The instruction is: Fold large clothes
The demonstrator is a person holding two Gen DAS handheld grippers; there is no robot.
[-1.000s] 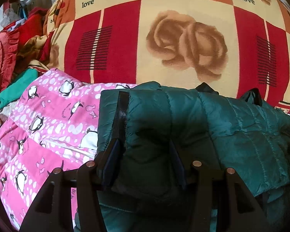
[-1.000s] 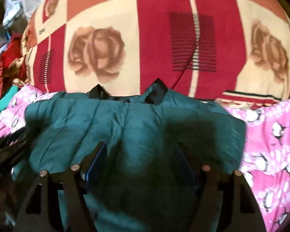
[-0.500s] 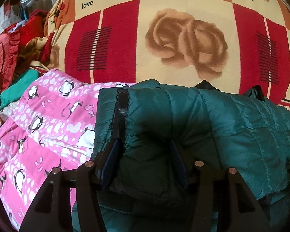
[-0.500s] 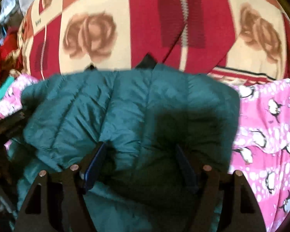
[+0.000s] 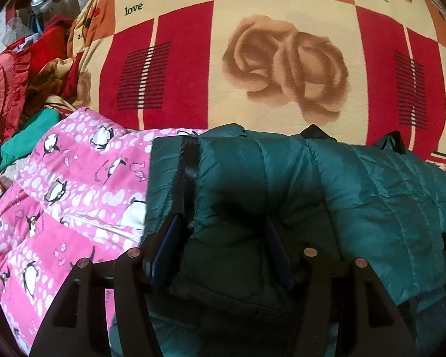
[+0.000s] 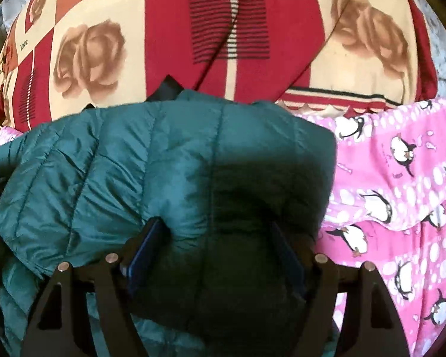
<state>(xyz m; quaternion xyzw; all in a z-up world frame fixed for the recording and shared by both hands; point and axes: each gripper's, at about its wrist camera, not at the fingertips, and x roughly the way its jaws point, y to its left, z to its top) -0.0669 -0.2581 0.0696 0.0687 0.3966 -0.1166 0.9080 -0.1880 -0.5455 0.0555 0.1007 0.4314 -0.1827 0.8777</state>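
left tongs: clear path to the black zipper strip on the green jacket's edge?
Probably yes. The black zipper strip runs uncovered along the green puffer jacket edge, just ahead of the left tongs near their left finger. The tongs are opening around a jacket fold, which they would have to clear first.

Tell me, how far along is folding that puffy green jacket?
Mostly done, it seems: the quilted teal puffer jacket lies doubled into a compact bundle on the pink penguin-print blanket. In hand: the left gripper is opening around a fold, while the right gripper straddles another. Left: letting go, perhaps tidying.
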